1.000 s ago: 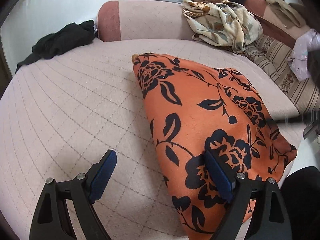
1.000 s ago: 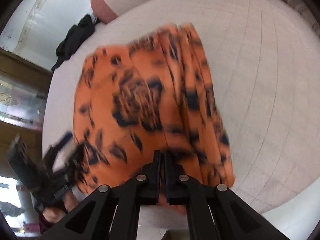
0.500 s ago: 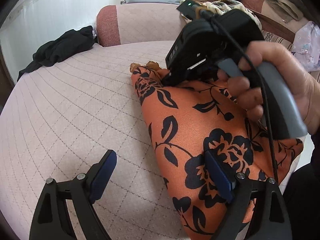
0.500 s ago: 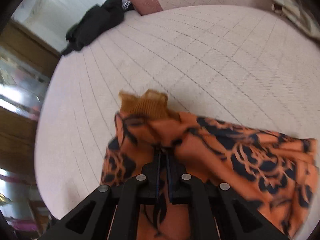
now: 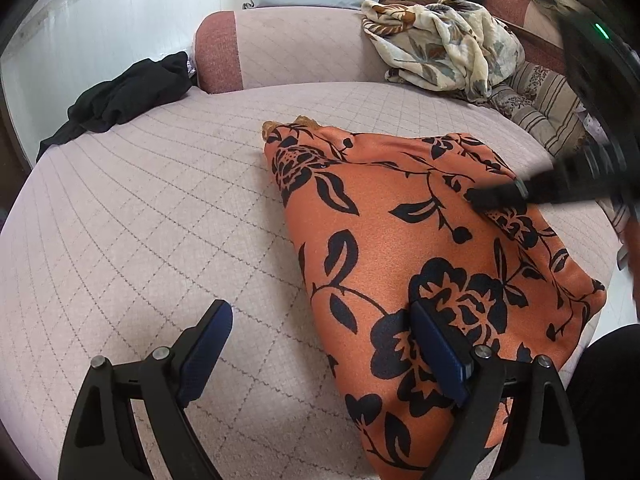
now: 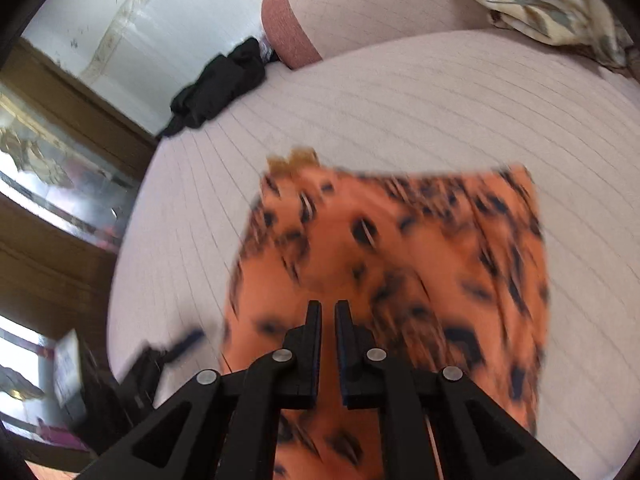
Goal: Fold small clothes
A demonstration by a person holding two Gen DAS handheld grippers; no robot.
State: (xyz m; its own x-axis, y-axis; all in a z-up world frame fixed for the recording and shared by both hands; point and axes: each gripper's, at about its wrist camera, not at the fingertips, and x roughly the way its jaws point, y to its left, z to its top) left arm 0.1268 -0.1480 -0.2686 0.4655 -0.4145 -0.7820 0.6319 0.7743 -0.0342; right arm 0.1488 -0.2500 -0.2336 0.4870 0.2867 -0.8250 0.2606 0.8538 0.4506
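Left wrist view: the orange cloth (image 5: pixel 400 240) lies on the bed (image 5: pixel 140 220), to the right of the middle, in a rough wedge with its narrow corner far from me.
Left jaws (image 5: pixel 320 344): wide open and gripping nothing; one pad hangs over bare bed, the other over the near part of the cloth.
Right jaws (image 6: pixel 328 316): all but closed, a thin slit between them and nothing in it; they hang above the cloth, pointing down at it.
Step in hand: I judge one fold is laid and the next grip is not yet taken.
Doing it well: I would lower the left jaws until the near edge sits between the pads, and pinch every layer, not just the top one.
Doing it well, right side: I would open the right jaws before they go down, take the far right edge, then carry both sides over level so the edges meet.
Risk: the fabric looks slick, so a shallow pinch may slip or drag the wedge out of line.
Hidden: the layers under the top face, so I cannot tell how many folds there are.
Cut off: the near end of the cloth runs out of frame behind my fingers.
Blurred: the right wrist view is smeared; the print and the edges are hard to read there.
Unclear: what garment this is.
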